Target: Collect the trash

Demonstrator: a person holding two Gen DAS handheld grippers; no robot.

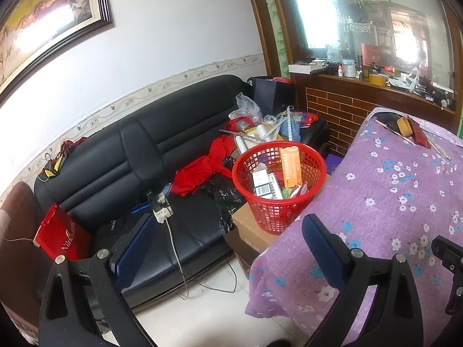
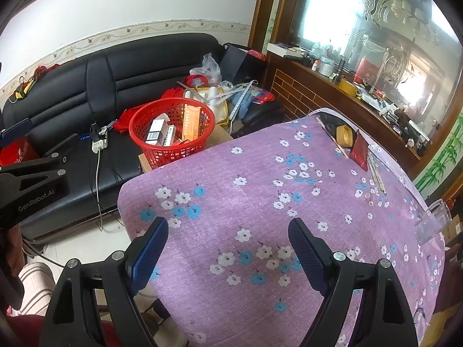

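A red mesh basket stands on a cardboard box beside the table, holding an orange box and several small cartons. The table wears a purple flowered cloth. At its far end lie a yellow tape roll, a red packet and thin sticks. My left gripper is open and empty, hovering off the table's near-left corner. My right gripper is open and empty above the cloth's near part. The left gripper also shows in the right wrist view.
A black leather sofa carries a power strip with cable, red cloth, black plastic, a red bag and a clutter pile. A brick-fronted wooden counter with a mirror stands behind. A clear plastic piece sits at the table's right edge.
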